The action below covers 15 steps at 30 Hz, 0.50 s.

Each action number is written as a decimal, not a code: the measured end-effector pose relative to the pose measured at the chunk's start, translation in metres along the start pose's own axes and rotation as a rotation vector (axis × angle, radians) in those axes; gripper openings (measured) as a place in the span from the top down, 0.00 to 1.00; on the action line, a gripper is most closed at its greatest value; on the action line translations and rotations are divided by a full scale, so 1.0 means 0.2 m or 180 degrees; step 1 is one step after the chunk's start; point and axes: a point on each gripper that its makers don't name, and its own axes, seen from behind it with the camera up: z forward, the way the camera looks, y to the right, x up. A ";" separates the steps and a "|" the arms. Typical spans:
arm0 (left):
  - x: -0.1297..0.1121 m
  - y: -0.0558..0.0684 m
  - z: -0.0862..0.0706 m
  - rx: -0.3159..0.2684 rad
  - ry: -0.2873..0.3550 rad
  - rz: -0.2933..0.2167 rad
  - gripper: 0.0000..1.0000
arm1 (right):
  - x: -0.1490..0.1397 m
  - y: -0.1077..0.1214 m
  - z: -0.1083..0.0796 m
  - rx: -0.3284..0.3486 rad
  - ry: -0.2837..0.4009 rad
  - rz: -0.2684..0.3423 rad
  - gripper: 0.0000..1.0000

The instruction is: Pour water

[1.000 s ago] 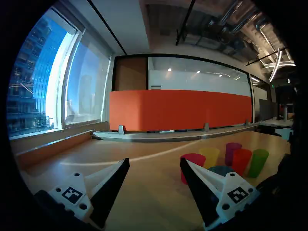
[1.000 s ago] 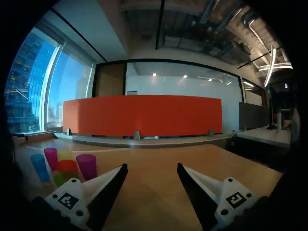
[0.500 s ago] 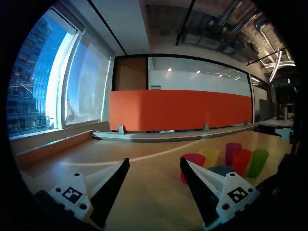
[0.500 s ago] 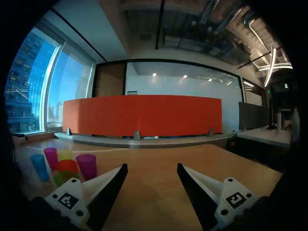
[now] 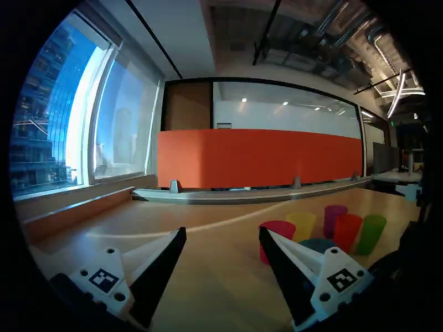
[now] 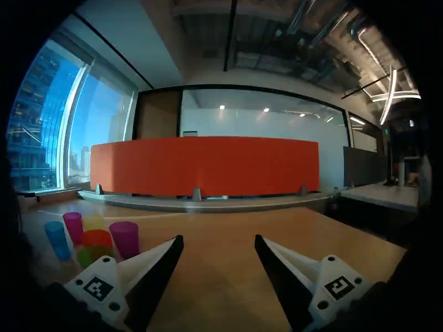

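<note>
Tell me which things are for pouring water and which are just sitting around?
For the job: the coloured cups, the left gripper, the right gripper, both open.
Just there: the wooden table, the orange divider, the big window.

office | orange desk divider (image 6: 205, 166) | glass-walled room (image 5: 282, 108) | exposed ceiling pipes (image 6: 310, 33)

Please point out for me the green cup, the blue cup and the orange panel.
green cup (image 5: 371, 234): left gripper view, middle of its side wall.
blue cup (image 6: 57, 240): right gripper view, middle of its side wall.
orange panel (image 6: 205, 165): right gripper view, centre of its front face.
</note>
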 end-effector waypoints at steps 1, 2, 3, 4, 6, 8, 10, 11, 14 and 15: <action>0.00 0.00 0.00 0.0000 0.0000 0.0000 0.02 | 0.00 0.00 0.00 0.0000 0.0000 0.0000 0.01; 0.00 0.00 0.00 0.0000 0.0000 0.0000 0.02 | 0.00 0.00 0.00 0.0000 0.0000 0.0000 0.01; 0.00 0.00 0.00 0.0000 0.0000 0.0000 0.02 | 0.00 0.00 0.00 0.0000 0.0000 0.0000 0.01; 0.00 0.00 0.00 0.0000 0.0000 0.0000 0.02 | 0.00 0.00 0.00 0.0000 0.0000 0.0000 0.00; 0.00 0.00 0.00 0.0000 0.0000 0.0000 0.02 | 0.00 0.00 0.00 0.0000 0.0000 0.0000 0.00; 0.00 0.00 0.00 0.0000 0.0000 -0.0001 0.02 | 0.00 0.00 0.00 0.0000 0.0000 0.0000 0.01; 0.00 0.00 0.00 0.0000 0.0000 -0.0002 0.02 | 0.00 0.00 0.00 0.0000 0.0000 0.0001 0.00; 0.00 0.00 0.00 0.0000 0.0000 -0.0002 0.02 | 0.00 0.00 0.00 0.0000 0.0000 0.0001 0.00; 0.00 0.00 0.00 -0.0001 0.0000 -0.0004 0.02 | 0.00 0.00 0.00 0.0000 0.0000 0.0001 0.00; 0.00 0.00 0.00 -0.0001 0.0000 -0.0005 0.02 | 0.00 0.00 0.00 0.0000 0.0000 0.0001 0.00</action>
